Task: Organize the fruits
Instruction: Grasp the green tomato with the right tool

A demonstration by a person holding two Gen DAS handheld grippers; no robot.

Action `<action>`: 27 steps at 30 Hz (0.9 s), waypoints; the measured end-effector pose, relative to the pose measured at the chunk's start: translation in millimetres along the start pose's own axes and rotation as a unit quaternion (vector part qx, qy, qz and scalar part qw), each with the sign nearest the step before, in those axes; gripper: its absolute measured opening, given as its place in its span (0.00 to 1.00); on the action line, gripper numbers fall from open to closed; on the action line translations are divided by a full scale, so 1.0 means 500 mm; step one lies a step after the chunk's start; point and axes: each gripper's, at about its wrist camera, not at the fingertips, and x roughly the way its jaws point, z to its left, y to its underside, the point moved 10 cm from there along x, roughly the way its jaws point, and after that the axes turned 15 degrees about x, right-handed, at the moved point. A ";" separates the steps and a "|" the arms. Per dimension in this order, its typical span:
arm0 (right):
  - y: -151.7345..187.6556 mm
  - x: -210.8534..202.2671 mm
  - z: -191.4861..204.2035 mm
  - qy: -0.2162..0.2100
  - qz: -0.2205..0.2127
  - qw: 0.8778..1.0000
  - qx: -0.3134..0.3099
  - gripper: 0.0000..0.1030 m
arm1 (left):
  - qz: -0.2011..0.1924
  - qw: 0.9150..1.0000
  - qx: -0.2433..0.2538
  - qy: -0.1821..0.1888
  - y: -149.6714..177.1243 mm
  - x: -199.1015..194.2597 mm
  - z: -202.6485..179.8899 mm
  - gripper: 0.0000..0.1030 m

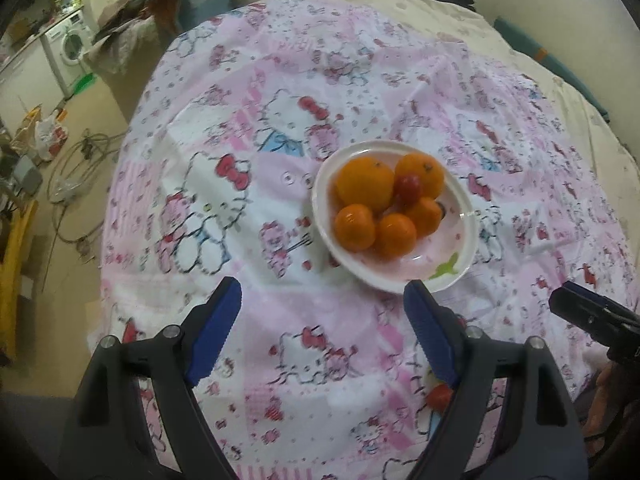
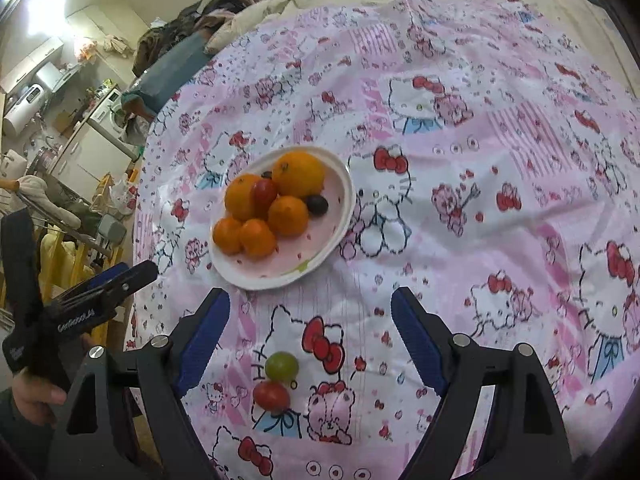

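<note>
A white plate (image 1: 424, 258) (image 2: 280, 270) sits on the pink cartoon-print cloth. It holds several oranges (image 1: 364, 184) (image 2: 300, 174), a red cherry tomato (image 1: 408, 188) (image 2: 265, 192) and a dark grape (image 2: 317, 205). My left gripper (image 1: 323, 286) is open just short of the plate, with nothing between its fingers. My right gripper (image 2: 311, 295) is open too. On the cloth between its fingers lie a green grape (image 2: 282, 366) and a second red tomato (image 2: 272, 396) (image 1: 438, 396), untouched. Each gripper shows at the edge of the other's view: the right gripper (image 1: 592, 316), the left gripper (image 2: 132, 274).
The cloth (image 1: 280, 360) covers a bed with cream bedding (image 1: 440, 12) and piled clothes (image 1: 160, 4) at its far end. To the left, past the bed's edge, the floor has cables (image 1: 80, 152), bags and a washing machine (image 1: 70, 48). A hand (image 2: 36, 392) holds the left gripper.
</note>
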 end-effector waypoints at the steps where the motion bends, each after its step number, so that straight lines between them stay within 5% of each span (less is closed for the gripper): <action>1: 0.004 0.006 -0.002 0.003 0.005 1.000 0.001 0.83 | 0.001 1.000 -0.003 -0.006 0.004 0.001 0.005 0.79; 10: 0.041 0.073 0.007 0.019 0.051 0.999 -0.007 0.83 | 0.004 1.000 -0.017 -0.012 0.016 0.002 0.016 0.79; 14: 0.091 0.120 0.016 0.021 0.107 0.994 -0.017 0.83 | 0.011 1.000 -0.026 -0.009 0.013 0.008 0.017 0.79; 20: 0.156 0.174 0.005 0.034 0.182 0.983 -0.009 0.55 | 0.014 1.000 -0.019 0.003 0.006 0.014 -0.005 0.79; 27: 0.175 0.190 0.008 0.041 0.194 0.980 -0.011 0.51 | 0.015 1.000 -0.007 0.005 0.004 0.016 -0.022 0.79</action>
